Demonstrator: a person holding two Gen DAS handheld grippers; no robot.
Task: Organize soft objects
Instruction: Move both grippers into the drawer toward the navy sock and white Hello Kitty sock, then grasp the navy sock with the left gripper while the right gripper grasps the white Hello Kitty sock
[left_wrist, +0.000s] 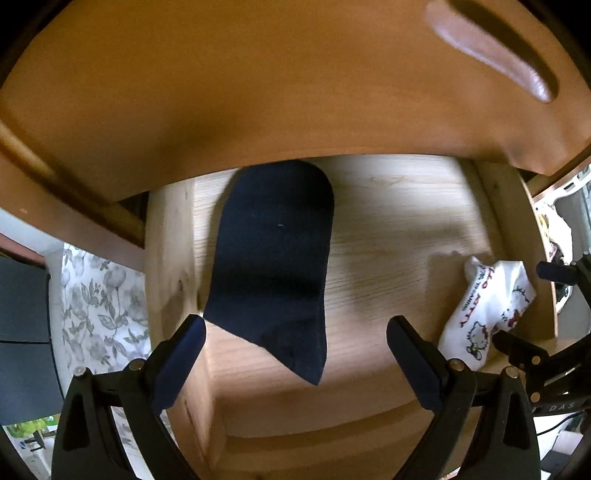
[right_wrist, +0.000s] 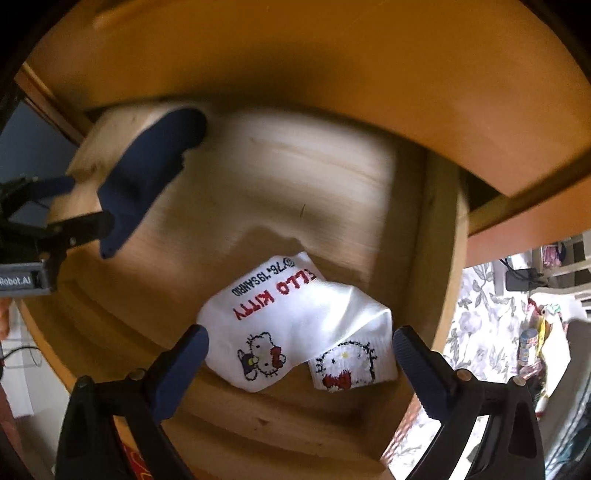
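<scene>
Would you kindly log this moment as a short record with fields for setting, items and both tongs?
setting: open wooden drawer
navy sock: flat in the drawer, left side
white sock: crumpled, cartoon cat print, right side
left tongs: open, empty, over the navy sock's near end
right tongs: open, empty, straddling the white sock

A pale wooden drawer (left_wrist: 388, 229) holds a navy sock (left_wrist: 273, 254) and white socks (right_wrist: 295, 325).

A plain navy sock (left_wrist: 271, 254) is lying in the pale wood drawer (left_wrist: 388, 229); right of it, a white sock (right_wrist: 295, 325) is showing red lettering and cartoon cats.
</scene>
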